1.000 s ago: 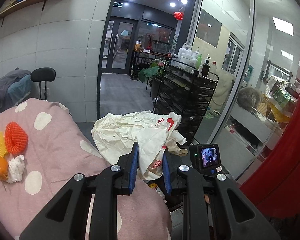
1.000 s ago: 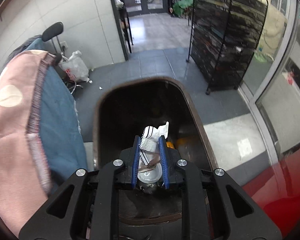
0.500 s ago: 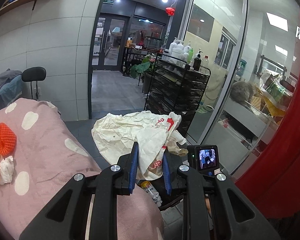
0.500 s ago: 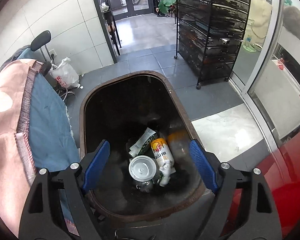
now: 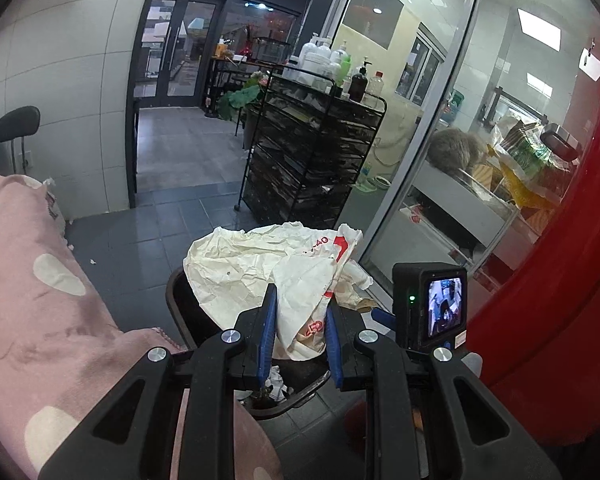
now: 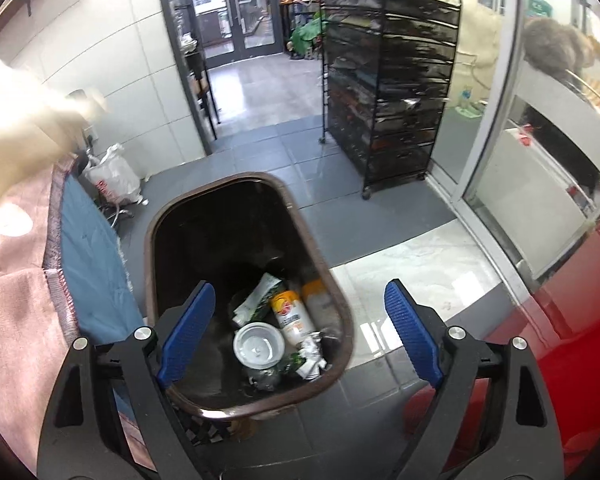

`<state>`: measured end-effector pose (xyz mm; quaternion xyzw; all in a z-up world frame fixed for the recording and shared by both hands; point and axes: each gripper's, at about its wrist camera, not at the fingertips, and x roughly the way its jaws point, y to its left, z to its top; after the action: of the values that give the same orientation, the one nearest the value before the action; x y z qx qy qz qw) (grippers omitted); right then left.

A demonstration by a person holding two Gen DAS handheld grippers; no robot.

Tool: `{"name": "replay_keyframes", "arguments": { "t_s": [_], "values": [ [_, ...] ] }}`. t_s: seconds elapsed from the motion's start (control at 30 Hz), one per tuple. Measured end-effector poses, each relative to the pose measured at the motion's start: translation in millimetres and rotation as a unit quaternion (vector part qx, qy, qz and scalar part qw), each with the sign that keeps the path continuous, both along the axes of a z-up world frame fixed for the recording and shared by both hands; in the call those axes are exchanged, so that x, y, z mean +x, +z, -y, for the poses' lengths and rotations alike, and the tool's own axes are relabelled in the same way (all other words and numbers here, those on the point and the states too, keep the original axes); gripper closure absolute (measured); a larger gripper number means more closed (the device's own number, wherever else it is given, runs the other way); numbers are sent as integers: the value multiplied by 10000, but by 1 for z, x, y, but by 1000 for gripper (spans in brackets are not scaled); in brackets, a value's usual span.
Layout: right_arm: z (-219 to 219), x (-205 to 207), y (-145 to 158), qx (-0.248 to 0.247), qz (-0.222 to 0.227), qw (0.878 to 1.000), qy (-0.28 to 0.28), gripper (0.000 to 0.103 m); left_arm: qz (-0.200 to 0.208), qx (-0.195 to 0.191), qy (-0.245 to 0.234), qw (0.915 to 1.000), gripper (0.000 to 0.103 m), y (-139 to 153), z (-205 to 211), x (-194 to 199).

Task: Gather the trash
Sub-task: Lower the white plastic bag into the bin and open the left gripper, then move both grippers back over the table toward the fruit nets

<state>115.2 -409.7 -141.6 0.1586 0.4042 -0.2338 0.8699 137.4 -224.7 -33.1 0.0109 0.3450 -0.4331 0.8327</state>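
Note:
My left gripper (image 5: 300, 330) is shut on a crumpled white plastic bag (image 5: 260, 264) with red print, which hangs over the dark trash bin (image 5: 176, 300). In the right wrist view the brown-rimmed bin (image 6: 336, 292) stands on the floor below my right gripper (image 6: 298, 330), whose jaws are opening wide with nothing between them. At the bin's bottom lie a clear cup with a white lid (image 6: 259, 346), an orange-and-white can (image 6: 294, 316) and several crumpled wrappers (image 6: 256, 300). The right gripper's camera (image 5: 430, 306) shows beside the bag.
A pink spotted blanket (image 5: 32, 300) with a blue underside (image 6: 92, 264) lies left of the bin. A black wire rack (image 6: 388, 88) stands on the grey tile floor behind, a glass partition (image 6: 496, 100) and a red surface (image 6: 572, 320) to the right. A white bag (image 6: 114, 178) sits by the wall.
My right gripper opened and let go of the cup and wrapper, which now lie in the bin, then pulled back above it. My left gripper carried the white bag from the blanket toward the bin.

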Motion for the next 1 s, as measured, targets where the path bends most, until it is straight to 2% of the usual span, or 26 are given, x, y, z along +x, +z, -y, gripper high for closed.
{"name": "replay_keyframes", "arguments": {
  "t_s": [0.37,0.53,0.63,0.67,0.7,0.77,0.87,1.0],
  "values": [
    [35,-31,-4,24,-105,9985,-534,17,-458,549,-168,9973,81,-40,43,20],
    [42,-36,-7,75,-123,9979,-635,17,-1006,693,-319,9920,81,-62,49,28],
    [44,-38,-7,64,-145,9974,-696,13,-933,869,-352,9912,69,-69,50,24],
    [45,-38,-8,62,-151,9972,-724,13,-884,920,-347,9912,56,-69,49,23],
    [47,-39,-8,63,-155,9970,-750,12,-854,937,-331,9914,38,-70,48,22],
    [47,-39,-8,74,-162,9968,-783,12,-725,872,-188,9934,18,-68,43,20],
    [48,-38,-10,72,-211,9965,-802,12,-682,792,-156,9944,11,-68,42,19],
    [46,-37,-11,52,-228,9967,-776,12,-582,731,-135,9955,8,-60,38,16]
  ]
}}
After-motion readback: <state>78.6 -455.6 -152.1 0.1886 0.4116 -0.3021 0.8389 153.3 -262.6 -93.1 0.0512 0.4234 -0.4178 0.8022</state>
